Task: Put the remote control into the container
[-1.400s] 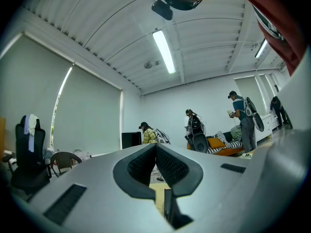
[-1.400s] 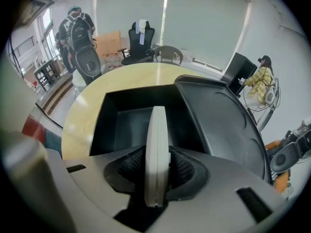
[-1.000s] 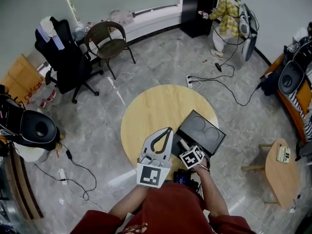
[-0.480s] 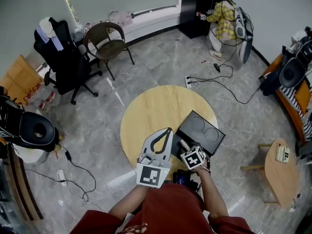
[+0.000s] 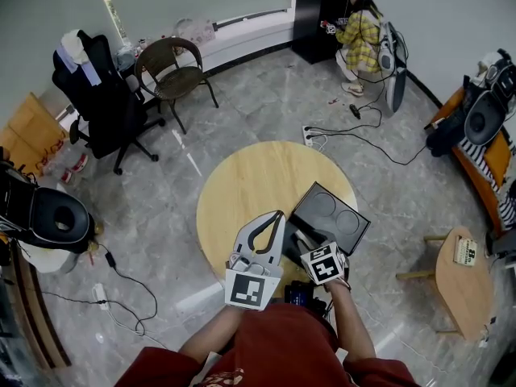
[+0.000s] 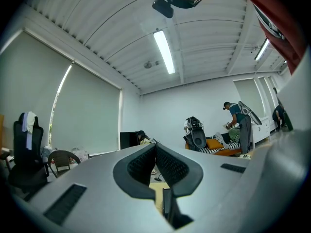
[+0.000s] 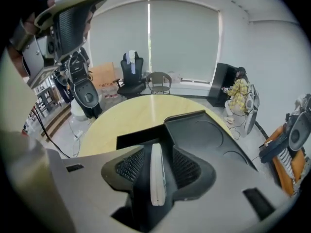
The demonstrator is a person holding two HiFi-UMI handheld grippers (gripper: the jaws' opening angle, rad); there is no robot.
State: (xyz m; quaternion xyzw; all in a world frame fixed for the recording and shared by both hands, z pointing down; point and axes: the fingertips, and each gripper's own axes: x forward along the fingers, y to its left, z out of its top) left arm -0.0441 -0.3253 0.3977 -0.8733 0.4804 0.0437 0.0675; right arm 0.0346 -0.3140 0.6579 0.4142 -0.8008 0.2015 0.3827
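Table showed pale wood, smooth and matt. Container showed black plastic, slight sheen. Remote control showed smooth white plastic. Floor showed glossy grey marbled tile.

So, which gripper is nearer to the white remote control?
Right. The right gripper is just above the remote control, which lies between its jaws that have just been opening. The left gripper, jaws shut, is off to its left over the table.

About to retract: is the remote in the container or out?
In, it seems: the white remote sits inside the black container; the right tool has just been opening, its jaws clear of it.
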